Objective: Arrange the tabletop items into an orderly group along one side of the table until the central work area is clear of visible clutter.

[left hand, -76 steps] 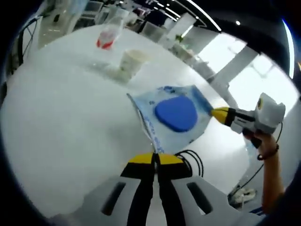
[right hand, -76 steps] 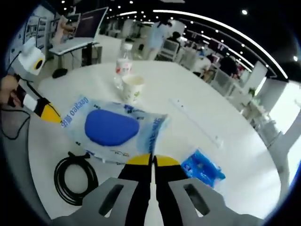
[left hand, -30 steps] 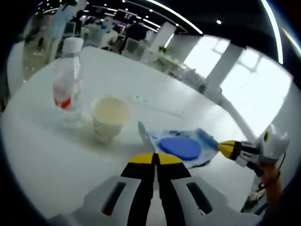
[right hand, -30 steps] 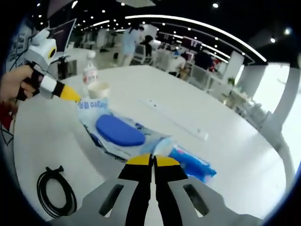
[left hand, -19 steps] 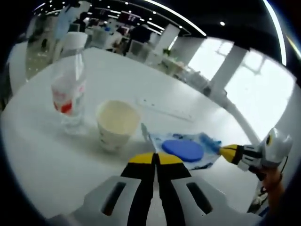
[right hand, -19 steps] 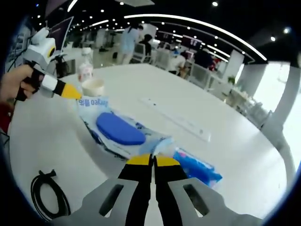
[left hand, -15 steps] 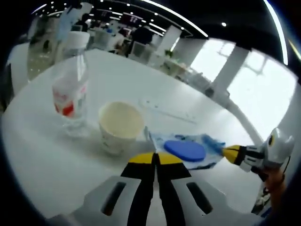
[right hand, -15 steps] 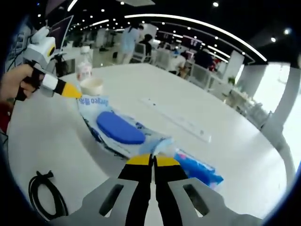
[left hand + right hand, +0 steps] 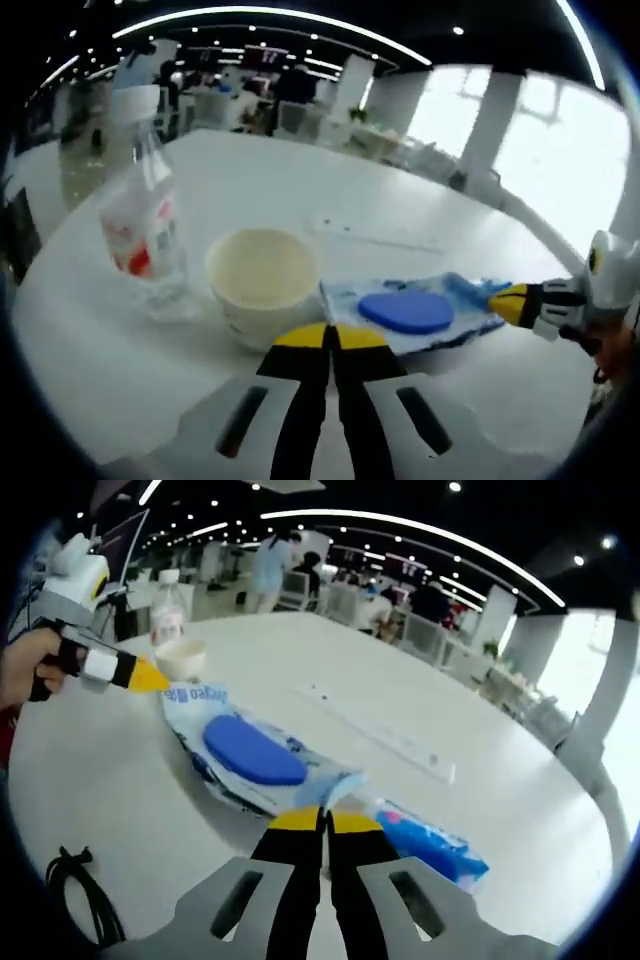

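Note:
A clear packet with a blue oval pad inside is stretched between both grippers, low by the white table. My left gripper is shut on the packet's near edge, right beside the paper cup. The right gripper comes in from the right, its yellow tip on the packet's far end. In the right gripper view, my right gripper is shut on the packet at its near corner. There the left gripper pinches the far corner, a hand behind it.
A water bottle with a red label stands left of the cup. A long white strip lies across the table. A blue pack lies right of my right jaws, and a black cable lies at the lower left.
Both grippers have carried the packet closer to the cup and bottle, which now loom larger in the left gripper view. The cable has slid toward the right gripper view's edge.

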{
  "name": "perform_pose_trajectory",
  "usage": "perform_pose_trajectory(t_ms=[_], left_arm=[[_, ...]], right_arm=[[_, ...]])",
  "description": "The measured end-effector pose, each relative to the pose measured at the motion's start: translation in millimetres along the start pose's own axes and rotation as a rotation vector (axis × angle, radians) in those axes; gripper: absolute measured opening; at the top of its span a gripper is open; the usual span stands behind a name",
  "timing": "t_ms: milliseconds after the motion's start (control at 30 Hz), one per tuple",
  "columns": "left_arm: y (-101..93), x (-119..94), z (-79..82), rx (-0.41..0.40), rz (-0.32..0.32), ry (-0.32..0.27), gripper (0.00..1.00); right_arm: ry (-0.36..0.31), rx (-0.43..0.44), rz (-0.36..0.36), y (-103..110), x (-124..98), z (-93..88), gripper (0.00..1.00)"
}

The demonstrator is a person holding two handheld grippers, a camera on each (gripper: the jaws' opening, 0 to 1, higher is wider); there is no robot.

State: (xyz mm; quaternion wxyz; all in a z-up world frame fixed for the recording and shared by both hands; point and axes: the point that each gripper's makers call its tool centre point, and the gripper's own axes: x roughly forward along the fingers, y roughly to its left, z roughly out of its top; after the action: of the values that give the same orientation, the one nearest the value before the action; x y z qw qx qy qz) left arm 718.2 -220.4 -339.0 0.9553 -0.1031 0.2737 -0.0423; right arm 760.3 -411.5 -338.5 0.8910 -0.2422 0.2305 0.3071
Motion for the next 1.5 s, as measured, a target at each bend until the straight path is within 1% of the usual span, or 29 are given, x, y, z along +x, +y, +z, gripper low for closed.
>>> perform_pose_trajectory(t_ms=[100, 133, 200, 267, 367, 500, 600, 700, 767, 1000, 1267, 1467, 1500], left_arm=[[1.1, 2, -3.9, -0.009, 0.007, 0.010, 0.00], [1.1, 2, -5.9, -0.028, 0.006, 0.012, 0.00], [1.6, 4, -10.0, -0.013, 0.015, 0.030, 0.00], [2.0, 4, -11.2, -0.010, 0.015, 0.030, 0.00], [4.7, 8, -15.6, -0.013, 0.023, 0.044, 0.00], [5.0, 9, -22.6, -0.027, 0.029, 0.059, 0.00], [7.3, 11, -29.5, -0.017, 0.036, 0.078, 0.00], [9.9, 13, -33.4, -0.027, 0.038, 0.086, 0.00], [10.4, 15, -35.2, -0.015, 0.040, 0.092, 0.00], [12.9, 19, -39.2, -0.013, 0.048, 0.095, 0.00], [15.4, 21, -39.0, -0.007, 0.058, 0.091, 0.00], [16.5, 22, -39.1, -0.008, 0.066, 0.086, 0.00], [16.7, 22, -38.8, -0.008, 0.068, 0.085, 0.00]], right_arm=[[0.007, -0.014, 0.000, 0, 3, -3.6, 0.01], [0.019, -0.032, -0.006, 0, 4, -6.7, 0.01], [0.027, -0.028, 0.002, 2, 6, -10.7, 0.01], [0.038, -0.034, 0.005, 4, 8, -15.5, 0.01], [0.059, -0.035, 0.015, 7, 11, -23.2, 0.01], [0.066, -0.041, 0.008, 6, 13, -27.3, 0.02], [0.077, -0.034, 0.012, 6, 14, -30.9, 0.02], [0.083, -0.031, 0.015, 7, 14, -33.7, 0.02], [0.085, -0.036, 0.018, 8, 14, -34.6, 0.02], [0.090, -0.045, 0.021, 9, 15, -35.8, 0.02], [0.110, -0.067, 0.014, 10, 16, -38.4, 0.03], [0.117, -0.041, 0.010, 11, 16, -40.2, 0.04], [0.120, -0.026, 0.008, 11, 16, -40.6, 0.04]])
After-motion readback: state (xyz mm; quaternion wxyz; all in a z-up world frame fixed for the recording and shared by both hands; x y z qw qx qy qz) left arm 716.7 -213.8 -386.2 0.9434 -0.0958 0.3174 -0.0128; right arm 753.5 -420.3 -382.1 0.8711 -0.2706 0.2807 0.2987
